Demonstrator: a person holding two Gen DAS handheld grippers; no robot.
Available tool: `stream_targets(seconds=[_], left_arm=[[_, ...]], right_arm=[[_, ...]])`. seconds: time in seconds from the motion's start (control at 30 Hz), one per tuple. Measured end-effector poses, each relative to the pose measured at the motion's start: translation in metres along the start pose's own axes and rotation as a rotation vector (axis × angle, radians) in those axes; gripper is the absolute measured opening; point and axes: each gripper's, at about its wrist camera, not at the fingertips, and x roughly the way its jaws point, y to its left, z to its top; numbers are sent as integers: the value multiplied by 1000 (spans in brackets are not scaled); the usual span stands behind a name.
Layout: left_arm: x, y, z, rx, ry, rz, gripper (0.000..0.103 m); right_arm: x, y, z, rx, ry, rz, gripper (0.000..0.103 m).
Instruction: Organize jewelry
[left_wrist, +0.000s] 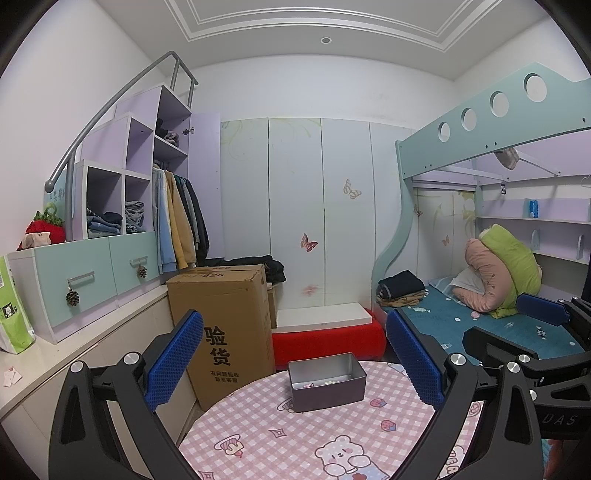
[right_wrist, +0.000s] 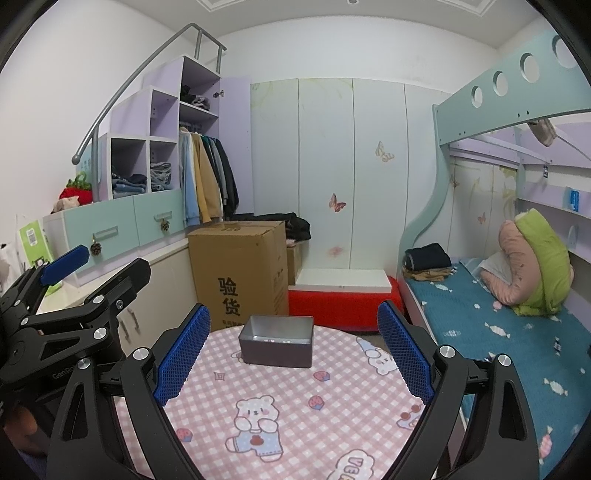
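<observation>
A grey metal box stands open at the far side of the round table with the pink checked cloth. Small pale jewelry pieces lie on its floor. My left gripper hovers above the near part of the table, open and empty, its blue pads wide apart. In the right wrist view the same box sits ahead between my right gripper's fingers. The right gripper is open too and holds nothing. The left gripper shows at that view's left edge.
A tall cardboard box stands just beyond the table on the left. A red bench with a white top is behind the table. A bed with teal bedding runs along the right. Cabinets and drawers line the left wall.
</observation>
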Motion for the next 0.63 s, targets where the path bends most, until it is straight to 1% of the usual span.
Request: stream_targets(seconds=[0.63], left_arm=[[9,3,-9,3,15,-7,96]], right_arm=[[3,0,-4,7,14,4,89]])
